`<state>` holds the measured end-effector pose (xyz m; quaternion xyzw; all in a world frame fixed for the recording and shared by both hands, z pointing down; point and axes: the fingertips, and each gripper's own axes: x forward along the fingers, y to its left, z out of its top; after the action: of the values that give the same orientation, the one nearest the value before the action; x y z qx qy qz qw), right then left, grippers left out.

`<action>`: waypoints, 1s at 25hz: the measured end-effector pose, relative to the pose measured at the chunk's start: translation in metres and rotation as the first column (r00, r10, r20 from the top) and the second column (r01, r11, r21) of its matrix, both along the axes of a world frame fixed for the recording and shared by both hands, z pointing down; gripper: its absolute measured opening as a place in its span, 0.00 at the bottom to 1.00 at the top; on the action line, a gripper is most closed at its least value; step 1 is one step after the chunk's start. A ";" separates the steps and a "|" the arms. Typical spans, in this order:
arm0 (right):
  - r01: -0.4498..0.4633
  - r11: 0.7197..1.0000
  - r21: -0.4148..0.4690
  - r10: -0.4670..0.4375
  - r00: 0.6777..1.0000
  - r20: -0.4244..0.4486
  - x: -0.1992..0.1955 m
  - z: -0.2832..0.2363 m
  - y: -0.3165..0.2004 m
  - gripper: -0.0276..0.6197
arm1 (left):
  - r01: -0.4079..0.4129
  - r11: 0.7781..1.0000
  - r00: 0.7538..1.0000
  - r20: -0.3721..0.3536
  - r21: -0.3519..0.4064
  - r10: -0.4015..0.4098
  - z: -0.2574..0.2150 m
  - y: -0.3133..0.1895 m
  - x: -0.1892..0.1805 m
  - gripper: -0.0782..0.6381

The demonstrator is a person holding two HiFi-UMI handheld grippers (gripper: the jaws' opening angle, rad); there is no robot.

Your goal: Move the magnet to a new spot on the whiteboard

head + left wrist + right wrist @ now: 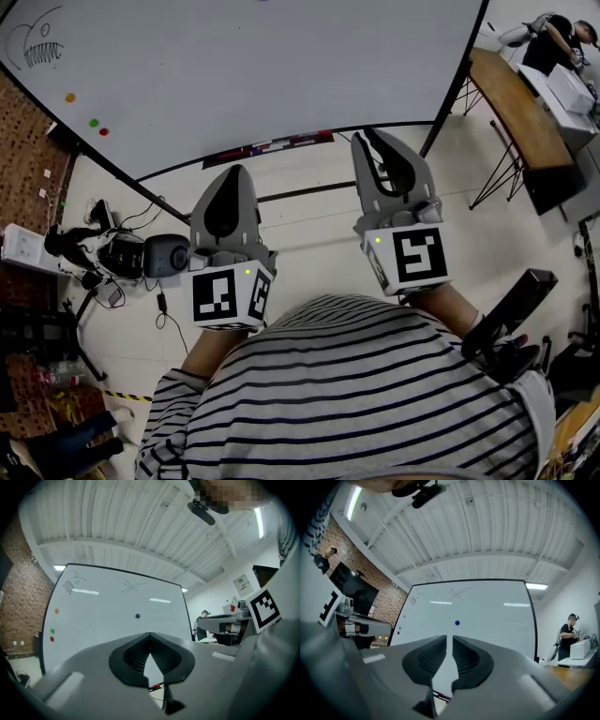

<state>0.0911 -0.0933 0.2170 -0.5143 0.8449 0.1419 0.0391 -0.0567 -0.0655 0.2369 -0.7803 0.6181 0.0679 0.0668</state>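
Blue magnet on whiteboard, desk right, gear left

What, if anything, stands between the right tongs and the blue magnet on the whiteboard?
Nothing visible does. In the right gripper view the blue magnet sits on the whiteboard, showing just above the tips of the empty right tongs, with only open air between them.
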 end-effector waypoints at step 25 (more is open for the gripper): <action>-0.021 0.999 -0.042 0.020 0.999 -0.024 -0.061 0.007 0.014 0.04 | -0.059 0.998 0.998 -0.007 -0.033 0.058 0.013 0.012 -0.046 0.13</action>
<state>0.0301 -0.0789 0.2237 -0.5220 0.8428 0.1304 0.0165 -0.1022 -0.0539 0.2504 -0.7988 0.5962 0.0622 0.0500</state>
